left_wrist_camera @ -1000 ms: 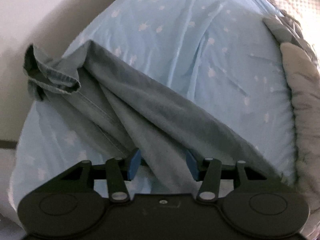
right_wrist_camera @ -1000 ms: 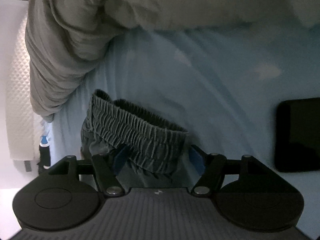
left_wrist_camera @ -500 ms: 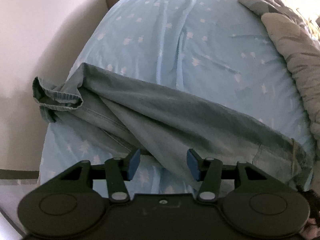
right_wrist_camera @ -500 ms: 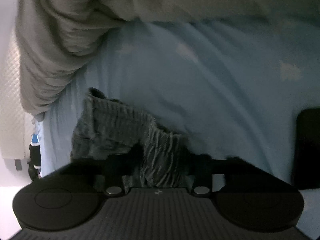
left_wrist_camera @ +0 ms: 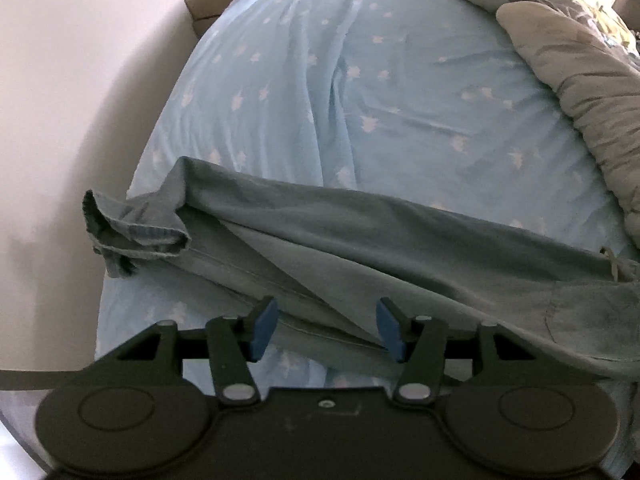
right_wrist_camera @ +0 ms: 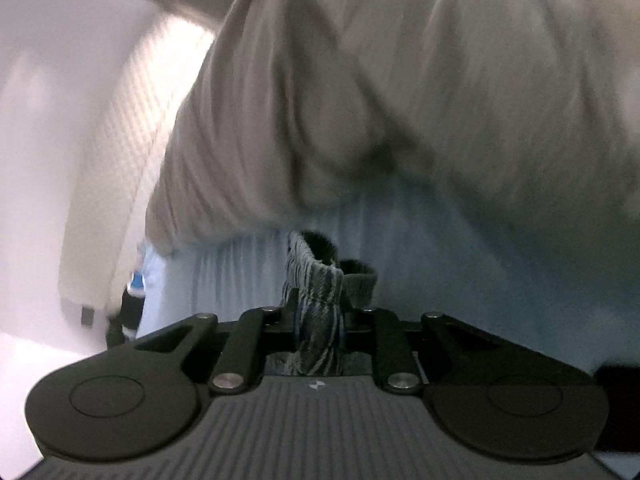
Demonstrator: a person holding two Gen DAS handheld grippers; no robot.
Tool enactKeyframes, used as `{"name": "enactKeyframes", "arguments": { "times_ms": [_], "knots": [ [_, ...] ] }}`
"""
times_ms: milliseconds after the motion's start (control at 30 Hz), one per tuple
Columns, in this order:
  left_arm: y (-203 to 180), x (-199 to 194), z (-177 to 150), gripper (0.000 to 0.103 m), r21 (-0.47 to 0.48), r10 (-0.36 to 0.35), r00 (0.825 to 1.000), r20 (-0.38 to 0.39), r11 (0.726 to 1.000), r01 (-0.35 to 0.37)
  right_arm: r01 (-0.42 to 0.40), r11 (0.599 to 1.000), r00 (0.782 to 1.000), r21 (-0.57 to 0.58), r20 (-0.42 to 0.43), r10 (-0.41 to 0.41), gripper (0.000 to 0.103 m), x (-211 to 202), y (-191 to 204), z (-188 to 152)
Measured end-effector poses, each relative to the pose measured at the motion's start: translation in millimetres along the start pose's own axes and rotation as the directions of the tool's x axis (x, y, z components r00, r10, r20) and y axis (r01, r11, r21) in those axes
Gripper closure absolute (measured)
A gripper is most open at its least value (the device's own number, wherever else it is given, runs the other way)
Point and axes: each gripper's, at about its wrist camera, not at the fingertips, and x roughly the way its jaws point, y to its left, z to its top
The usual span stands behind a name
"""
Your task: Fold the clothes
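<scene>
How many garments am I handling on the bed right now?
1: grey-blue elastic-waist trousers stretched across the star-print sheet, waistband pinched in the right gripper. Others may be hidden.

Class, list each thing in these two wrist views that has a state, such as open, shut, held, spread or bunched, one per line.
Left tool: open, holding nothing, just over the trousers.
Right tool: shut on the ribbed elastic waistband.
Grey-blue cotton trousers: laid lengthwise across the bed, creased, leg cuff crumpled.
Light blue star-print bedsheet: spread out, wrinkled.
Grey quilted duvet: bunched up along the bed's side.
</scene>
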Motion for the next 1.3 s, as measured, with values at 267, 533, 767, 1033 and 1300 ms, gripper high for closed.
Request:
{"name": "enactKeyframes", "arguments": {
  "times_ms": [267,533,767,1033,1300],
  "knots": [
    [9.6,13.9,-14.2,0.051,-0.038,-0.034,0.999,-0.035,0.999,0.032,0.148,0.989,0.987,-0.017,-0.065,-0.149,0.085,11.8,-40.4,-3.6],
    [83.7,19.2,-34.9,0.051,-0.221,-0.026,0.999,-0.032,0.975,0.019,0.266,0.947,0.959,-0.179,-0.051,-0.279,0.055,-7.0,-18.4,-2.3],
    [171.7,27.4,-62.3,0.051,-0.413,0.004,1.0,-0.02,0.911,-0.011,0.325,0.833,0.942,-0.449,0.073,-0.328,0.054,-30.9,42.7,-37.7],
    [265.5,66.9,-91.0,0.051,-0.561,-0.046,0.998,-0.045,0.828,0.013,0.0,0.831,0.929,-0.557,-0.308,-0.207,0.054,2.1,139.2,-196.2],
    [338.5,117.9,-81.7,0.056,-0.536,-0.077,0.997,0.009,0.841,0.07,-0.161,0.868,0.804,-0.47,-0.572,-0.161,0.045,62.6,251.5,-355.1]
  ]
}}
